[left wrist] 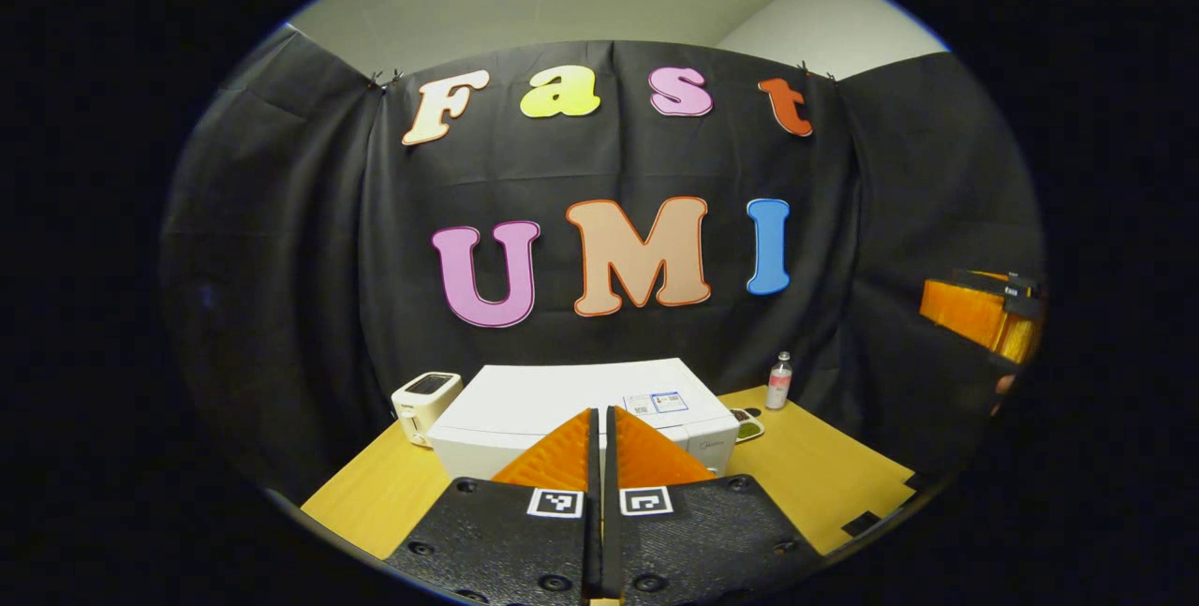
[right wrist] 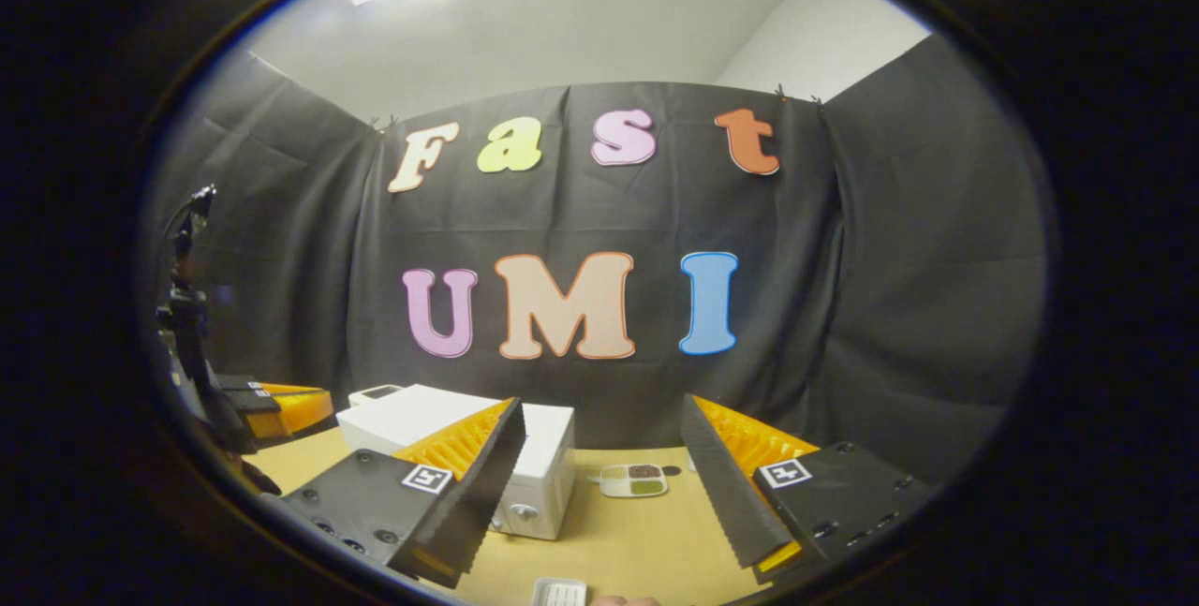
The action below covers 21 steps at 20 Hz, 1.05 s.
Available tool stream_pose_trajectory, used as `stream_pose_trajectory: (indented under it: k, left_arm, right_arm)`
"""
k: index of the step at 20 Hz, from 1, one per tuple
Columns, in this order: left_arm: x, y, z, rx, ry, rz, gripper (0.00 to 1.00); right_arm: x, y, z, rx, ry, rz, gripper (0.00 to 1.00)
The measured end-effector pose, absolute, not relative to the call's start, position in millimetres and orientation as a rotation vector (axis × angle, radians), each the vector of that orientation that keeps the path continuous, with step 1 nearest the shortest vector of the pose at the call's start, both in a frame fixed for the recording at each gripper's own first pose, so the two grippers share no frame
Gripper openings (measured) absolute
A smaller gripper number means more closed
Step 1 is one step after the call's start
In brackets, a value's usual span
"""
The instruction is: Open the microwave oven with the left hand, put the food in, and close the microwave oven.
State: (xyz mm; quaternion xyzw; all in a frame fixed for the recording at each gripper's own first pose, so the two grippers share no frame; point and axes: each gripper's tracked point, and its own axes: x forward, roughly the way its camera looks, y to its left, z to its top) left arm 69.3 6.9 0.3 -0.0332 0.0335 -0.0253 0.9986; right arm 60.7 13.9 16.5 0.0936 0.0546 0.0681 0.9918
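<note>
- Microwave white, on wooden table, door closed, seen from above-front in left gripper view.
- Left gripper held above and in front of microwave, fingers pressed together, nothing between them.
- Toaster white, just beside microwave, on its left as left gripper view shows it.
- Food tray small, with compartments, on table just beside microwave's right front corner; contents dark and green, too small to tell more.
- Bottle upright, behind tray, near microwave's right rear, close to cloth wall.
- Right gripper wide open, empty, held above table to microwave's right.
- Microwave in right gripper view sits behind right gripper's left finger; knob visible on its front lower corner.
- Food tray in right gripper view lies on table between the spread fingers, right of microwave, not touched.
- Small white ridged object at bottom edge, in front of microwave; cannot tell what it is.
- Left gripper also visible at far left of right gripper view, left of microwave.
- Right gripper also visible at far right of left gripper view, well apart from microwave.
</note>
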Motion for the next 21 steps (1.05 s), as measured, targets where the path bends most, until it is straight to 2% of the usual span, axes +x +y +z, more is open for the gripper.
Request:
stream_pose_trajectory:
  k: [3,4,8,10,21]
  left_arm:
    - [64.0,3.6,7.5,-0.046,0.052,-0.077,0.04]
    - [61.9,1.4,8.7,-0.038,0.047,-0.090,0.12]
    - [55.8,0.6,23.1,-0.027,0.013,-0.110,0.98]
    - [54.6,6.9,26.5,-0.017,0.005,-0.084,0.94]
    - [33.6,7.1,30.7,-0.092,0.021,-0.046,0.96]
  right_arm:
    - [62.7,19.5,14.5,0.191,0.108,0.150,0.96]
    - [62.0,20.5,14.0,0.191,0.107,0.151,0.96]
    - [61.2,18.7,16.5,0.206,0.100,0.141,0.97]
    - [60.5,17.0,15.8,0.212,0.100,0.134,0.96]
    - [48.3,13.9,11.6,0.228,0.102,0.151,0.97]
